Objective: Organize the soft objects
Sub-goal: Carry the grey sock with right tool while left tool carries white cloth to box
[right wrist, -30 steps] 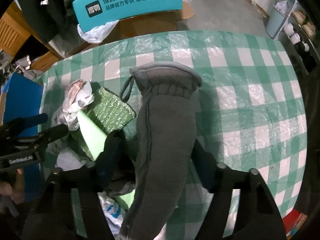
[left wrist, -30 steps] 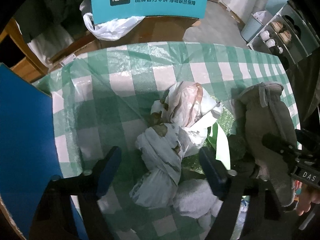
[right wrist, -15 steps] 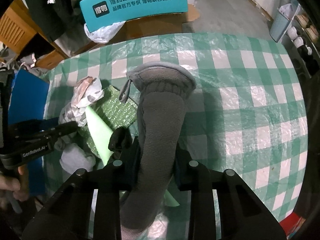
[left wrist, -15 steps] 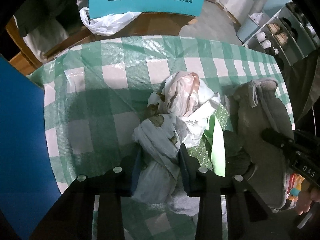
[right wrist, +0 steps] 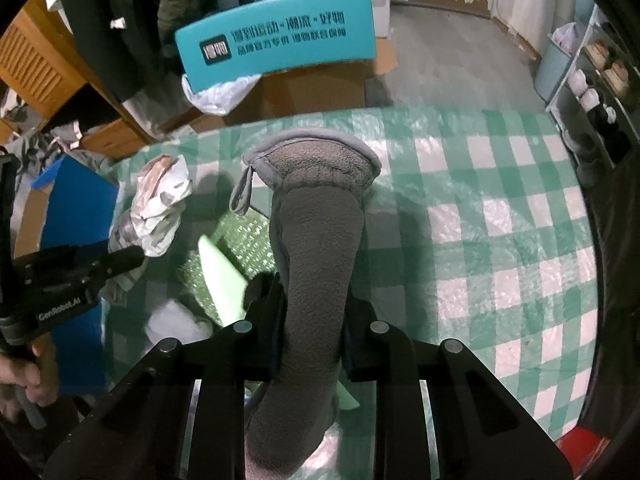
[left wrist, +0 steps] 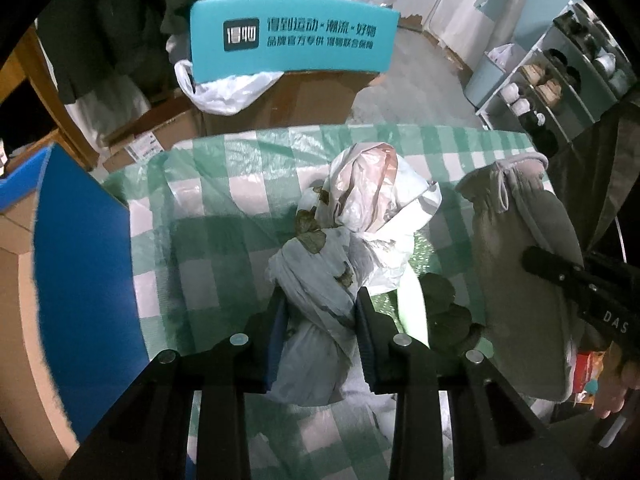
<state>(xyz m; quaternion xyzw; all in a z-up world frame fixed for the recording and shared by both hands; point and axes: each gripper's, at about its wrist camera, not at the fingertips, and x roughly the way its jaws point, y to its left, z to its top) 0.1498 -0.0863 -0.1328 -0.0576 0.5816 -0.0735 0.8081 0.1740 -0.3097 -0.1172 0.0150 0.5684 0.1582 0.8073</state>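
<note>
Left gripper [left wrist: 320, 312]: its fingers are clamped on the knotted white plastic bag [left wrist: 320, 292], which runs between them and forward over the green-checked tablecloth [left wrist: 224, 216].
Bag's neighbours: a green sponge [left wrist: 412, 300] lies just right of the bag; a blue panel [left wrist: 84, 272] stands at the far left.
Right gripper [right wrist: 314, 304]: pinched tight on the grey fleece mitten [right wrist: 316, 248], cuff pointing away, hanging loop at its left edge.
Mitten position: it lies right of the bag and sponge.
Writing: the teal box [right wrist: 280, 44] behind the table carries Chinese print; "GenRobot.AI" is on the left gripper's body in the right wrist view; "DAS" is on the right gripper in the left wrist view.
</note>
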